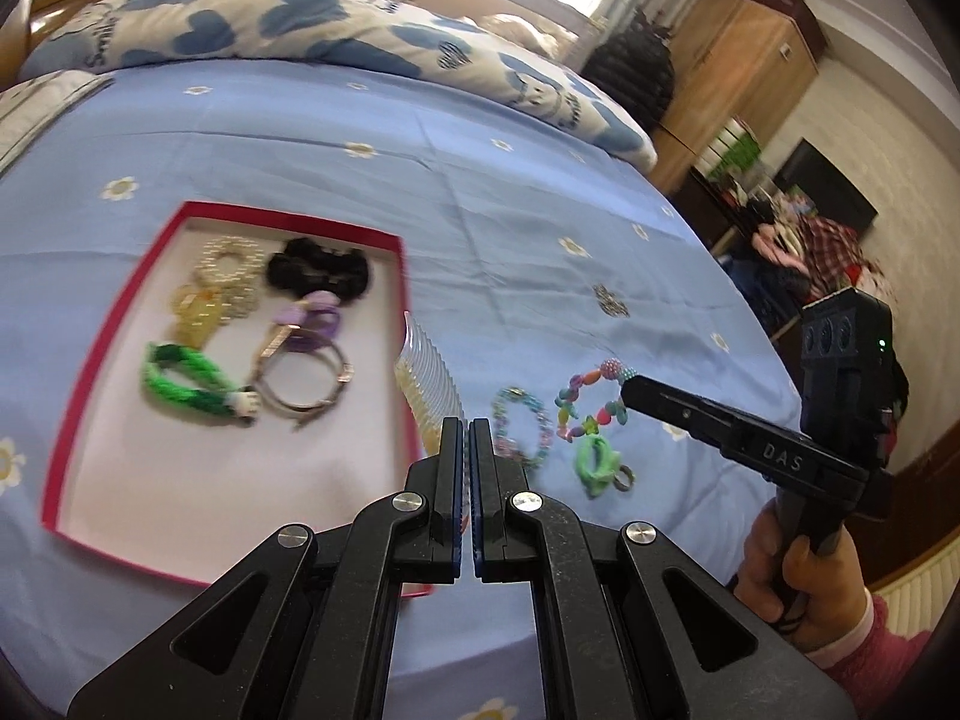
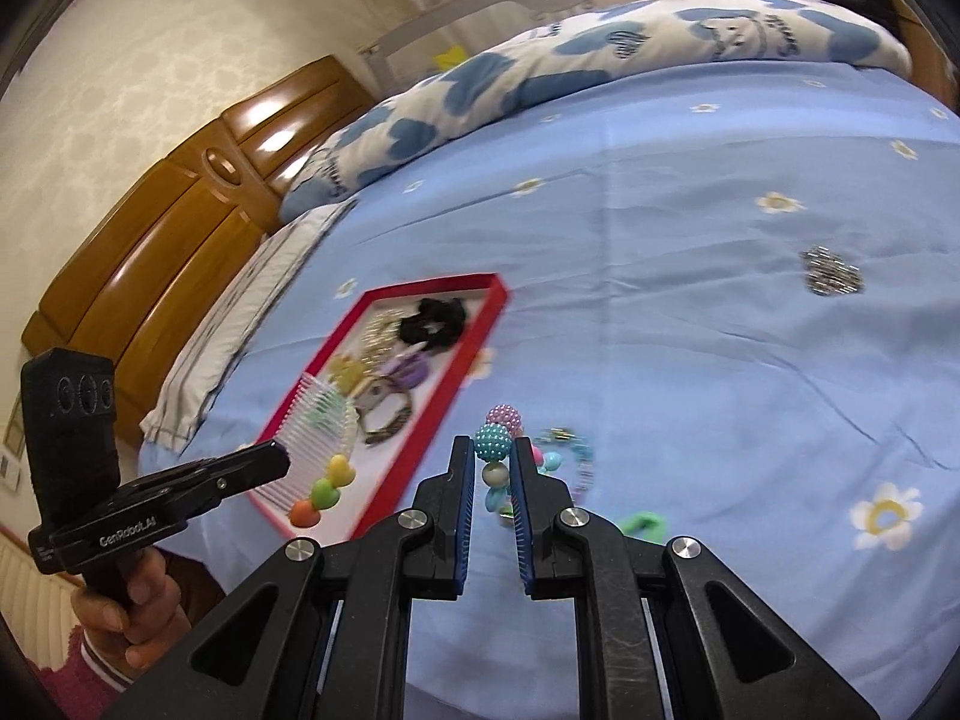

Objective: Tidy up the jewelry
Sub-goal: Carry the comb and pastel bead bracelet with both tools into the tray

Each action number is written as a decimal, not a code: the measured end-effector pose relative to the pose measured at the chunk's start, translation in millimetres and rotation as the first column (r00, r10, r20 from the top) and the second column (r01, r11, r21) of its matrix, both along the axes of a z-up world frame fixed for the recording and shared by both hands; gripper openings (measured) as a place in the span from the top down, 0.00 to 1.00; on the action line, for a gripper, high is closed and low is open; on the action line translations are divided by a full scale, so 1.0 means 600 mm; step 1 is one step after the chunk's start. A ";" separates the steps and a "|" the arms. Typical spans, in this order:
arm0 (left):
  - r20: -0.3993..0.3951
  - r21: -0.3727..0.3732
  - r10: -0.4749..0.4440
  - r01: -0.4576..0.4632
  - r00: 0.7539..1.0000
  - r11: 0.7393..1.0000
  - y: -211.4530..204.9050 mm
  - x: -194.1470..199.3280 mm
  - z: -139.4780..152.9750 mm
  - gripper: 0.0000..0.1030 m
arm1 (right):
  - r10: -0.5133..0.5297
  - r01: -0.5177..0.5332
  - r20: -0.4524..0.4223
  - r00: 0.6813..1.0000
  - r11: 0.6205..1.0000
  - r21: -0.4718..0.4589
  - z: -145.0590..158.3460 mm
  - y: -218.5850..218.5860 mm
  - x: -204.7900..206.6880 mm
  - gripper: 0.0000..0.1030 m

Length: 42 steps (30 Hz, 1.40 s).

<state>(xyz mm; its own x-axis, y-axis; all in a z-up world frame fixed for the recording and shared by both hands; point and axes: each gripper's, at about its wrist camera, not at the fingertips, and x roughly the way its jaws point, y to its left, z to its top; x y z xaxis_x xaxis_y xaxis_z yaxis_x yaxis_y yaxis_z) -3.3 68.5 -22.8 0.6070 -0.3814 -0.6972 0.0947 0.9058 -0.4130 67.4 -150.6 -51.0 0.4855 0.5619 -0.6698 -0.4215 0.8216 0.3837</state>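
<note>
Left tongs (image 1: 467, 429) are clamped on a clear comb (image 1: 427, 387); right tongs (image 2: 492, 450) on a beaded bracelet (image 2: 498, 450), right of the red tray (image 1: 108, 324) filled with hair ties (image 1: 315, 270).

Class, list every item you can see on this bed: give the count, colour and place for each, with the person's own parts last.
Box: one, red rim, on the blue bedsheet.
Scrunchie: one, black, in box.
Braided band: one, green, in box.
Bangle: one, metallic, in box.
Comb: one, clear, held by left hand-held gripper.
Bead bracelet: one, multicoloured, held by right hand-held gripper.
Pastel bracelet: one, on sheet.
Green ring: one, on sheet.
Sparkly clip: one, silver, on sheet.
Hands: two.
</note>
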 end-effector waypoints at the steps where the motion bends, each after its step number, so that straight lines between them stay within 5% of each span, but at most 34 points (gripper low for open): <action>1: 0.000 -0.001 0.010 -0.010 1.000 1.000 0.008 -0.001 -0.001 0.99 | 0.017 -0.017 0.000 1.000 1.000 0.002 0.001 0.013 0.000 0.89; 25: -0.084 -0.114 0.198 -0.207 0.977 0.972 0.177 -0.014 -0.071 0.99 | 0.284 -0.286 -0.063 0.957 0.958 -0.018 -0.042 0.255 -0.012 0.89; 42: -0.158 -0.107 0.270 -0.288 0.950 0.951 0.225 -0.014 -0.114 0.96 | 0.247 -0.261 -0.147 0.958 0.961 -0.088 -0.110 0.274 0.029 0.89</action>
<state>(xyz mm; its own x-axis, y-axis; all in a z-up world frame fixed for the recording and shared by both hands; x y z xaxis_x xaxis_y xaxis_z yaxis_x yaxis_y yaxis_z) -11.6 203.3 -90.9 0.6016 -0.3017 -0.7396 -0.2216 0.8266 -0.5174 84.7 13.6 -116.8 0.2383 0.5778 -0.7806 -0.5727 0.7328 0.3676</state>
